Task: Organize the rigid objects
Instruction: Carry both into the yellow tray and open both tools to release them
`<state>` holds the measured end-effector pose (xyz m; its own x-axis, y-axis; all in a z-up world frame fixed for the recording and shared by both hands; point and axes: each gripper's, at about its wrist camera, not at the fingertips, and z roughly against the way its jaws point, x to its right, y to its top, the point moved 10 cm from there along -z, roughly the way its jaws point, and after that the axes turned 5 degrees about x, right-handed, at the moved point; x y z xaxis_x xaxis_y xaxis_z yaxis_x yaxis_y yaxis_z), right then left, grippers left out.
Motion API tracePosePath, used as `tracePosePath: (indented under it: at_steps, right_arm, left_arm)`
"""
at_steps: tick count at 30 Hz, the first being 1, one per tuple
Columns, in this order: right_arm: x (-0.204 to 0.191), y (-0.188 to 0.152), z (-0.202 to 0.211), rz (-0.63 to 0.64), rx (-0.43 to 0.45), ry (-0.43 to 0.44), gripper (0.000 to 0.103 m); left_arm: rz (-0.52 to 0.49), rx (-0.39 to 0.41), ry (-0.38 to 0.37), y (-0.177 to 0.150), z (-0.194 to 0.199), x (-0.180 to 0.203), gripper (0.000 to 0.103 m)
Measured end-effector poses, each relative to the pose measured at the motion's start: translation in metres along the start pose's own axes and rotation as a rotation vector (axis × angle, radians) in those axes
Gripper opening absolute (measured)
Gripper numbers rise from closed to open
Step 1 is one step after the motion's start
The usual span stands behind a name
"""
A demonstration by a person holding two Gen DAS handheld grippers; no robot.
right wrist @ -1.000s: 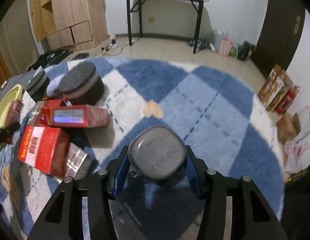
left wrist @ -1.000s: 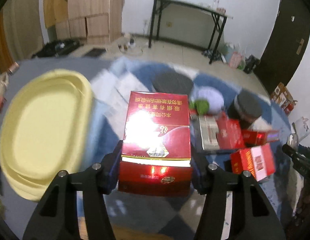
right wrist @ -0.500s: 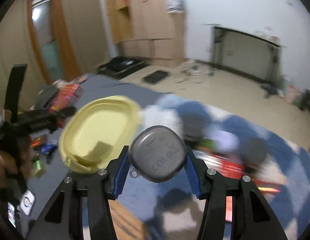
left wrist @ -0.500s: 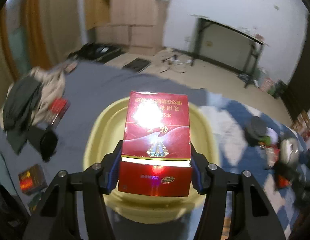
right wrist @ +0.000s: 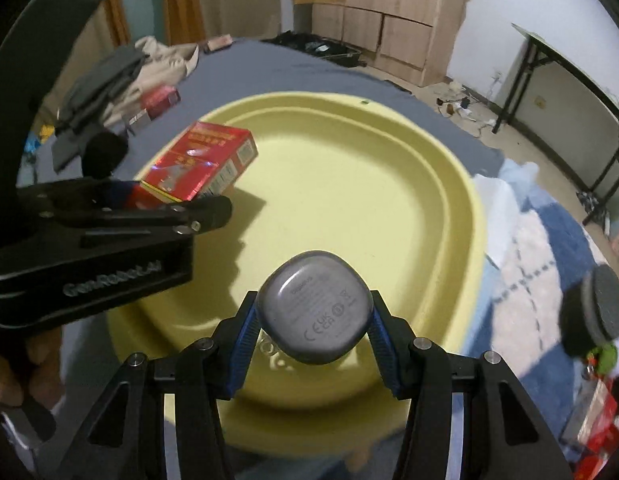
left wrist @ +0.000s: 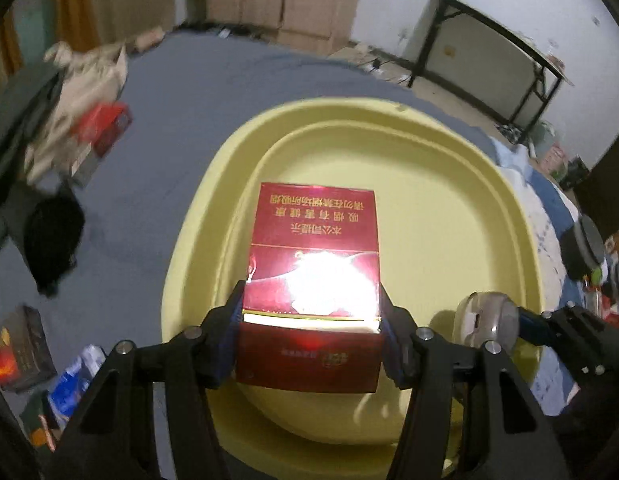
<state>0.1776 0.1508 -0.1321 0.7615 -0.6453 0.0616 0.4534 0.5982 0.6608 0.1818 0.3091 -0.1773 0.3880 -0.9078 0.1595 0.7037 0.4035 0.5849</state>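
My left gripper (left wrist: 311, 340) is shut on a red cigarette box (left wrist: 315, 264) and holds it over the yellow oval tray (left wrist: 461, 200). In the right wrist view the same box (right wrist: 201, 166) hangs above the tray's left part (right wrist: 369, 184), held by the left gripper (right wrist: 165, 204). My right gripper (right wrist: 311, 338) is shut on a grey rounded earbud case (right wrist: 313, 316) above the tray's near rim. The case also shows at the right in the left wrist view (left wrist: 485, 320). The tray holds nothing inside.
The tray sits on a grey-blue sheet (left wrist: 181, 92). Clothes (left wrist: 81, 80), a red box (left wrist: 105, 128) and a black pouch (left wrist: 53, 240) lie to the left. A black round tin (right wrist: 597, 308) and more red boxes (right wrist: 597, 412) lie on the checked blanket at right.
Both grippers swung left from the checked blanket to the yellow tray and came closer to it, each keeping its object. The tray now fills both views.
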Motion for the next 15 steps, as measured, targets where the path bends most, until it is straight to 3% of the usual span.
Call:
tracePosePath:
  at_steps: [3, 5, 7, 9, 11, 12, 13, 15]
  right_arm:
    - [-0.008, -0.005, -0.026, 0.039, -0.043, -0.004, 0.051]
    - [-0.01, 0.0, -0.036, 0.024, -0.026, 0.001, 0.051]
    - [-0.012, 0.003, -0.041, 0.02, -0.027, -0.002, 0.052]
    - [-0.014, 0.003, -0.038, 0.025, -0.032, 0.012, 0.052]
    - [-0.016, 0.007, -0.016, 0.009, 0.032, 0.026, 0.067]
    - [-0.013, 0.01, -0.002, -0.007, 0.073, 0.03, 0.083]
    - [-0.008, 0.012, 0.018, -0.034, 0.127, 0.038, 0.091]
    - [0.004, 0.01, 0.052, -0.07, 0.181, 0.041, 0.093]
  left_arm:
    - [-0.022, 0.012, 0.003, 0.0, 0.001, 0.002, 0.06]
    - [-0.022, 0.012, 0.012, -0.001, 0.0, 0.004, 0.064]
    - [-0.001, 0.017, -0.022, 0.0, 0.002, 0.008, 0.073]
    - [0.033, 0.021, -0.073, 0.003, 0.009, 0.013, 0.075]
    - [0.05, 0.052, -0.105, 0.013, 0.024, 0.019, 0.08]
    - [0.053, 0.067, -0.107, 0.018, 0.031, 0.021, 0.084]
    - [0.05, 0.092, -0.115, 0.024, 0.045, 0.028, 0.091]
    - [0.018, 0.131, -0.145, 0.032, 0.07, 0.049, 0.094]
